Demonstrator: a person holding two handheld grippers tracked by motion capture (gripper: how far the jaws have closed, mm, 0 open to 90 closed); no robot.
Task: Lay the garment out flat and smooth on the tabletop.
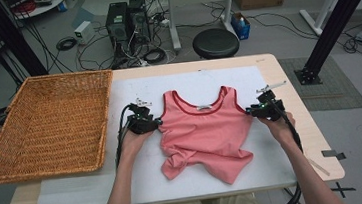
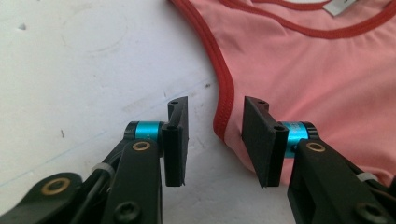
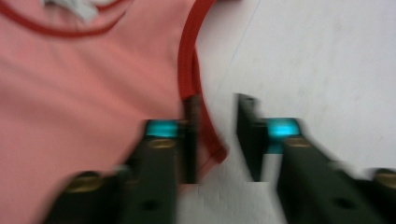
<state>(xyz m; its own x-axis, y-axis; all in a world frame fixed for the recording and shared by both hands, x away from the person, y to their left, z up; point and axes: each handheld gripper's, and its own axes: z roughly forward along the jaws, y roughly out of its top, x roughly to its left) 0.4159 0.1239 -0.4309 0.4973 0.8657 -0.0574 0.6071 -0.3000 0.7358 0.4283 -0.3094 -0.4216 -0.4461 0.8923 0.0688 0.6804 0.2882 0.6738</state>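
- High view: a pink tank top (image 1: 204, 132) with red trim lies on the white mat (image 1: 77, 192) in the middle of the table (image 1: 301, 120), neckline away from the person, its lower hem bunched and twisted toward the near edge. That rumpled bottom suggests the garment needs flattening before a fold.
- The left gripper (image 1: 157, 122) sits at the garment's left armhole and the right gripper (image 1: 248, 110) at the right armhole, one to each side, level with each other. It looks like a symmetric setup: taking both underarm edges at once would let the person lift or stretch the top evenly.
- A wicker basket (image 1: 45, 125) waits on the table's left end, well apart from the top, probably the place for finished laundry.
- Left gripper view: the left gripper (image 2: 215, 140) has its jaws partly apart, with the red-bound armhole edge (image 2: 223, 112) curving into the gap. The right-hand pad lies over pink fabric, but neither pad presses the trim; nothing is gripped yet. The jaws straddle the hem, apparently so that closing would pinch the sturdy binding rather than the thin cloth.
- Right gripper view: the picture is blurred. The right gripper (image 3: 218, 140) shows jaws partly apart; the left-hand pad rests over the red armhole trim (image 3: 205, 135), the other over bare mat. No clamp on the fabric is visible.
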